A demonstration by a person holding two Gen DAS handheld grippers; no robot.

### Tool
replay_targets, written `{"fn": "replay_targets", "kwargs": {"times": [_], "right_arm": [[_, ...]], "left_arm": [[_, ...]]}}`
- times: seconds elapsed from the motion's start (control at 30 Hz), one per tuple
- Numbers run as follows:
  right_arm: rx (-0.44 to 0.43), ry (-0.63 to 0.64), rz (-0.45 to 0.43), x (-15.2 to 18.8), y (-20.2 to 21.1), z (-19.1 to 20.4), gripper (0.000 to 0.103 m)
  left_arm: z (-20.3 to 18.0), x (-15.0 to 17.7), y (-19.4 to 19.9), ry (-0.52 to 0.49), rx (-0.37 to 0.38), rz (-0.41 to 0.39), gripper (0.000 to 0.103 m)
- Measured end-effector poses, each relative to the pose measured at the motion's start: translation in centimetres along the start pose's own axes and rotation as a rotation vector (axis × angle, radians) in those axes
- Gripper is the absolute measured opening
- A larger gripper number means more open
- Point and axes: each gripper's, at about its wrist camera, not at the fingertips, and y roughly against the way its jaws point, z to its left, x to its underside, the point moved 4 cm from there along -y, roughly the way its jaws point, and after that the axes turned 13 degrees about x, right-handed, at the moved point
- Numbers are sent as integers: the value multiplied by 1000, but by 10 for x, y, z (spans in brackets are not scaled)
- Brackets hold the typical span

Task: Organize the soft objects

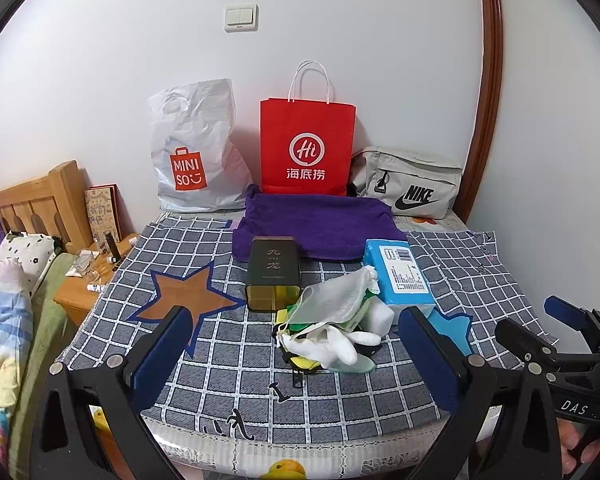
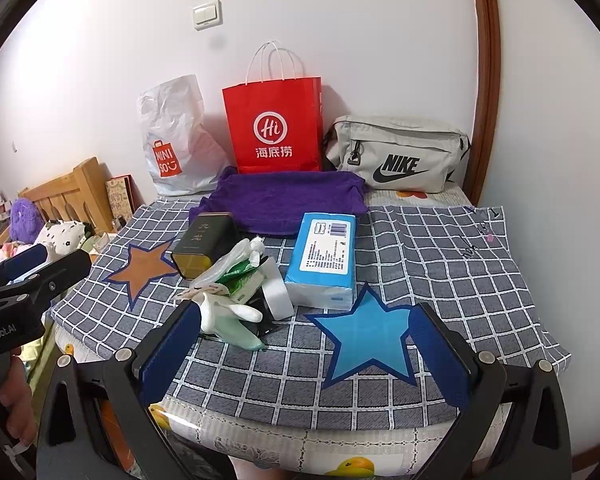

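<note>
Gloves [image 1: 332, 344] heaped mid-cloth, near purple towel [image 1: 316, 224]; left hand-held gripper [image 1: 296, 360] and right hand-held gripper [image 2: 304, 344] wide open, empty.

— What are the two handheld grippers looking like?

— The left gripper [image 1: 296, 354] is showing black angular plastic arms, silver round screws at the joints and dark blue textured pads [image 1: 162, 354] on its fingers. The right gripper [image 2: 306, 354] is showing the same build.

— Any markings?

— White letters "DAS" are showing on the right tool's black body, and "enRobot.AI" is reading on the left one's.
</note>
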Motion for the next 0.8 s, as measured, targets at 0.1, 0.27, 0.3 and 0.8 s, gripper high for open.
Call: {"fn": "replay_targets", "kwargs": {"times": [0.1, 0.27, 0.3, 0.8], "right_arm": [[0, -1, -2, -1, 1, 0, 102], [-2, -2, -4, -1, 1, 0, 102], [-2, -2, -4, -1, 1, 0, 102], [-6, 0, -11, 0, 2, 1, 102]], "left_arm": [[1, 0, 0, 0, -1, 1, 103], [2, 1, 0, 1, -1, -1, 103], [1, 1, 0, 0, -1, -1, 103], [4, 2, 2, 3, -3, -4, 103]]}}
